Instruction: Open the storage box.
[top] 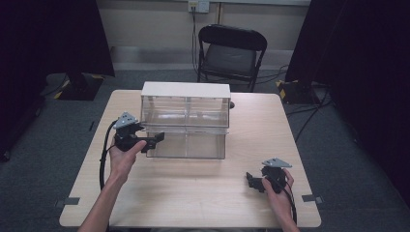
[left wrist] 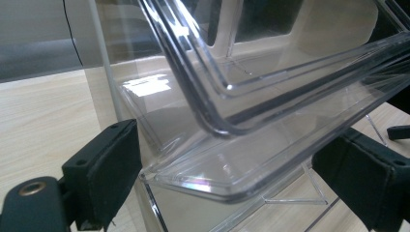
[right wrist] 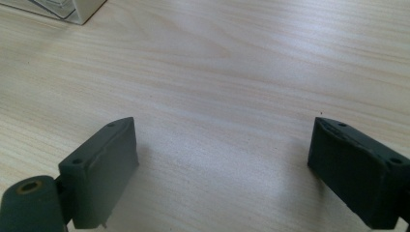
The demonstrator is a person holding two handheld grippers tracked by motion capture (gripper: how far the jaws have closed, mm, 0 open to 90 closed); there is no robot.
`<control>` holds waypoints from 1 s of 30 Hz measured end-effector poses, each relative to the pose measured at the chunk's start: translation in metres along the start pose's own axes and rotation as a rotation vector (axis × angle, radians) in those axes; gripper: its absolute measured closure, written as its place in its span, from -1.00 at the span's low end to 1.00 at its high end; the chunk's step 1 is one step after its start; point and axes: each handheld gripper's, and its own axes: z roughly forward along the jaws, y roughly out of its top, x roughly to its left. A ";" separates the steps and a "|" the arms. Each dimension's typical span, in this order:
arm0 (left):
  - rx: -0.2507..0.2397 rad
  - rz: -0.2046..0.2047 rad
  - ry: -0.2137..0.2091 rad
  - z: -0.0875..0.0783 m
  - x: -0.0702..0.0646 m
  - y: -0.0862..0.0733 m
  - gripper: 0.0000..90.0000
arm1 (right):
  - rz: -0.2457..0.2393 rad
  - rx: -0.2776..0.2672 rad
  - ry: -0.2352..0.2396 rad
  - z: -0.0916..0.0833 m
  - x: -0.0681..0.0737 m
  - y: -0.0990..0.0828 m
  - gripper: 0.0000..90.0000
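A clear plastic drawer cabinet [top: 186,113] with a white top stands at the middle back of the wooden table [top: 193,193]. Its lower drawer row [top: 188,145] sticks out toward me. My left gripper [top: 157,139] is at the front left corner of that lower row. In the left gripper view the clear drawer's rim [left wrist: 270,121] passes between the jaws of the left gripper [left wrist: 234,145], which stand wide apart and open. My right gripper [top: 251,180] is low over bare table at the front right. The right gripper [right wrist: 222,140] is open with nothing between its jaws.
A black folding chair [top: 229,53] stands behind the table. A corner of the cabinet [right wrist: 72,9] shows at the top left of the right gripper view. Bare wood lies in front of the cabinet and on both sides of it.
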 end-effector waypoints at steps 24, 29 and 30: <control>-0.002 0.002 -0.003 -0.001 0.000 0.000 -0.75 | -0.009 0.003 0.007 0.001 0.000 0.001 -0.81; -0.003 0.002 -0.003 -0.001 0.000 0.000 -0.75 | -0.009 0.003 0.007 0.001 0.000 0.001 -0.81; -0.003 0.002 -0.003 -0.001 0.000 0.000 -0.75 | -0.009 0.003 0.007 0.001 0.000 0.001 -0.81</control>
